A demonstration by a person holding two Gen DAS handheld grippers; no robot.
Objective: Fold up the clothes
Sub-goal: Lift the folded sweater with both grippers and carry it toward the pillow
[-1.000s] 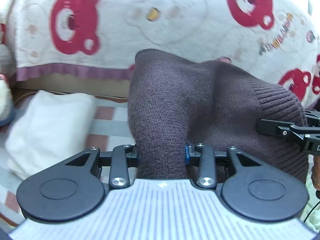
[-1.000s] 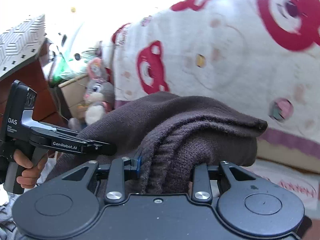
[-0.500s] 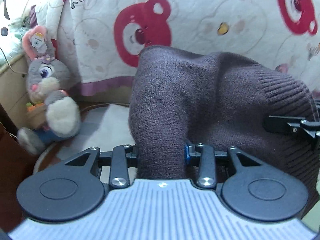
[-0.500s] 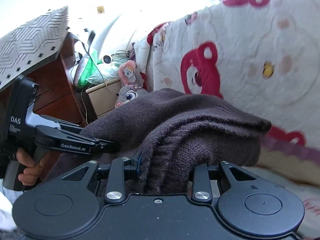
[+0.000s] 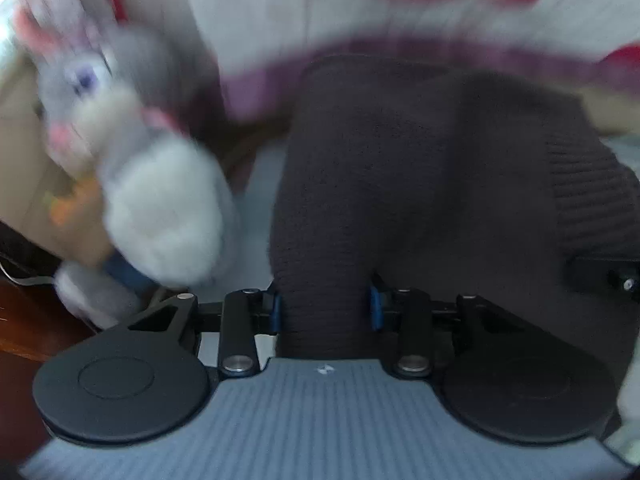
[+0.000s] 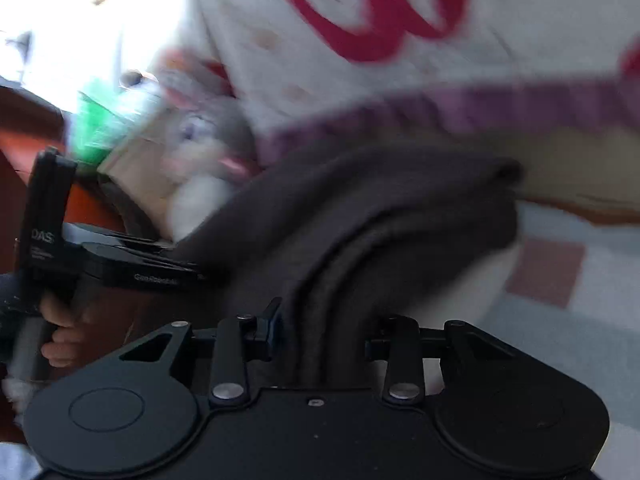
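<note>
The dark brown ribbed knit sweater (image 5: 420,184) is hanging bunched between the two claws, clear of the surface below as far as the blurred views are showing. A thick roll of it is running straight forward out of the left claw (image 5: 324,306), filling the gap between the blue-edged pads; those jaws are opening at this moment, with the knit between them. The right claw (image 6: 320,336) is likewise holding a folded ridge of the same sweater, and its jaws are opening too, the cloth lying between them.

The sweater's long axis is stretching sideways from one claw to the other, so each hand is carrying one end and neither is nearer the middle. In the right wrist view the left claw's black handle is showing at the left edge, gripped by the person's hand (image 6: 60,328). A lay-down probably depends on keeping that span level.

Below and to the right, a pale checked bed cover with pink squares (image 6: 560,280) is waiting. Behind is hanging a cream blanket printed with red bears and edged in purple (image 5: 360,20). A grey-and-white plush rabbit (image 5: 132,152) is sitting to the left, beside reddish wooden furniture (image 6: 24,140).
</note>
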